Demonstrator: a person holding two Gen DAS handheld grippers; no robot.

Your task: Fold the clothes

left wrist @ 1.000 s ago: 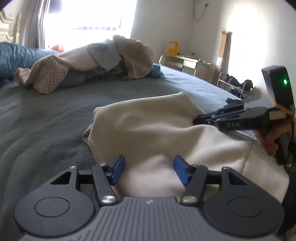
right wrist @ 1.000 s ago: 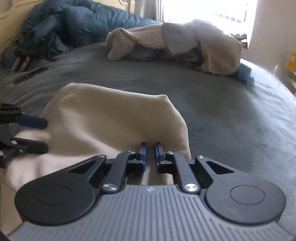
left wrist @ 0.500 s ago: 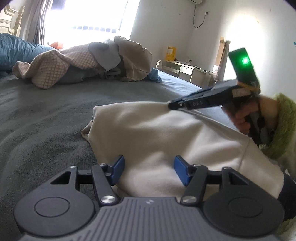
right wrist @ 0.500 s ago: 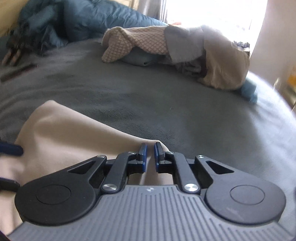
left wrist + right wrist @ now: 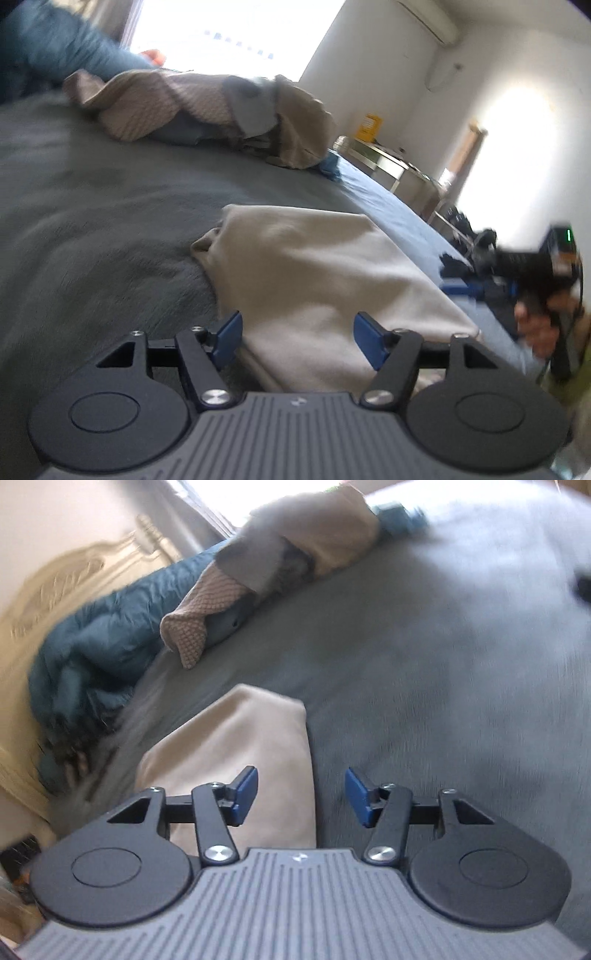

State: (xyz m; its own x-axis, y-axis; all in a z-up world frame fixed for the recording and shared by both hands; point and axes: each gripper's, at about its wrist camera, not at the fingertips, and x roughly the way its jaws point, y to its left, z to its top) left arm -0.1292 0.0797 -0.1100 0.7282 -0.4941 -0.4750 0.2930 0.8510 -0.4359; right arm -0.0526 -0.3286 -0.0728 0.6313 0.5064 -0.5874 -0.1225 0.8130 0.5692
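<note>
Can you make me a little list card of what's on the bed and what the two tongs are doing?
bed cover: grey bed cover
folded thing: cream garment, lying flat
pile: unfolded clothes at the far side
left tongs: open over the cream garment's near edge, just widened a bit, not pinching
right tongs: open, just been opening, cream garment's edge between them, nothing gripped
quilt: blue quilt by the headboard

Right gripper point(image 5: 301, 797) over grey bedcover point(image 5: 424, 686), jaws apart, just been opening, pads clear of cloth. Folded cream garment point(image 5: 236, 746) lying flat below left finger, its right edge between the jaws. Heap of unfolded clothes point(image 5: 280, 565) well apart, further up the bed. Teal duvet point(image 5: 96, 642) bunched against cream carved headboard point(image 5: 55, 579). View tilted and blurred.
</note>
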